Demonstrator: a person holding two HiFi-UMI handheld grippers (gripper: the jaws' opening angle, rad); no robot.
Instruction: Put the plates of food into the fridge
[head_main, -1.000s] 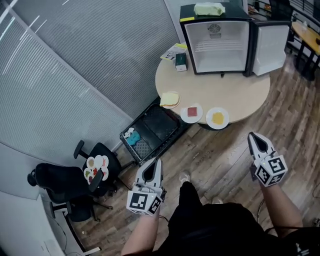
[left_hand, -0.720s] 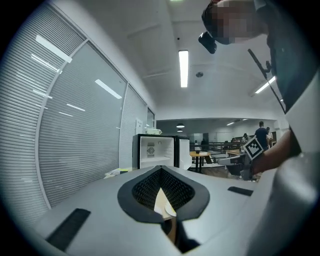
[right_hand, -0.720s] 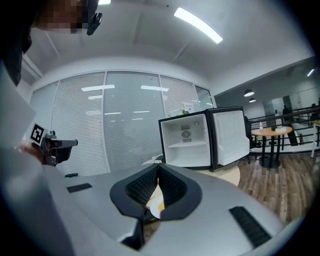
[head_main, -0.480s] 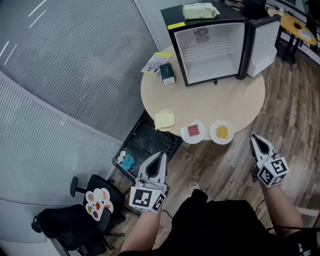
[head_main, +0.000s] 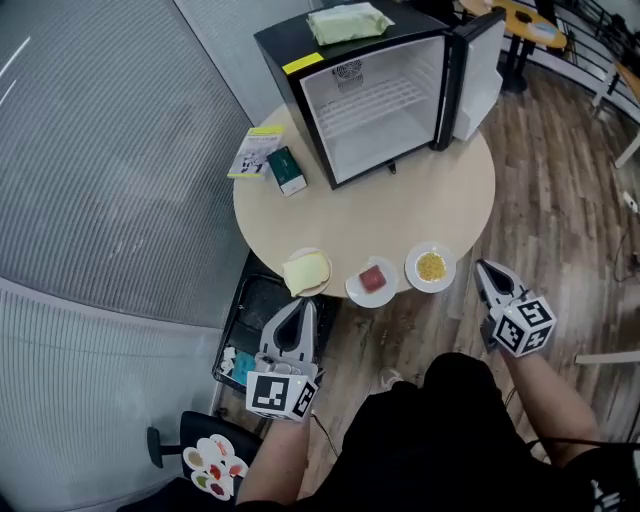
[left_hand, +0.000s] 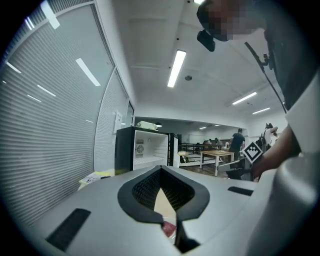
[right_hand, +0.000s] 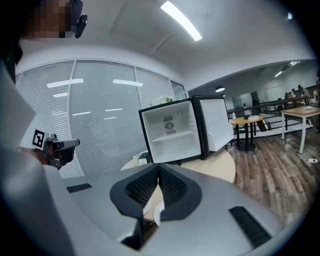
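Head view: the person has walked up to the round table (head_main: 400, 215) – it sat farther off a second ago. Three plates of food line its near edge: bread plate (head_main: 307, 271) on the left, red food plate (head_main: 372, 280) in the middle, yellow food plate (head_main: 431, 267) on the right. The fridge (head_main: 375, 100) stands at the far side, door (head_main: 478, 65) open, shelves bare. The left gripper (head_main: 304, 304) and right gripper (head_main: 483, 268) now hover just short of the plates – nothing is picked up yet, so the first grasp looks next.

Left gripper view: the left gripper (left_hand: 161, 170) has its fingers together, holding nothing; the fridge (left_hand: 145, 150) is ahead.

Right gripper view: the right gripper (right_hand: 158, 165) has its fingers together, holding nothing; the fridge (right_hand: 172, 132) is beyond.
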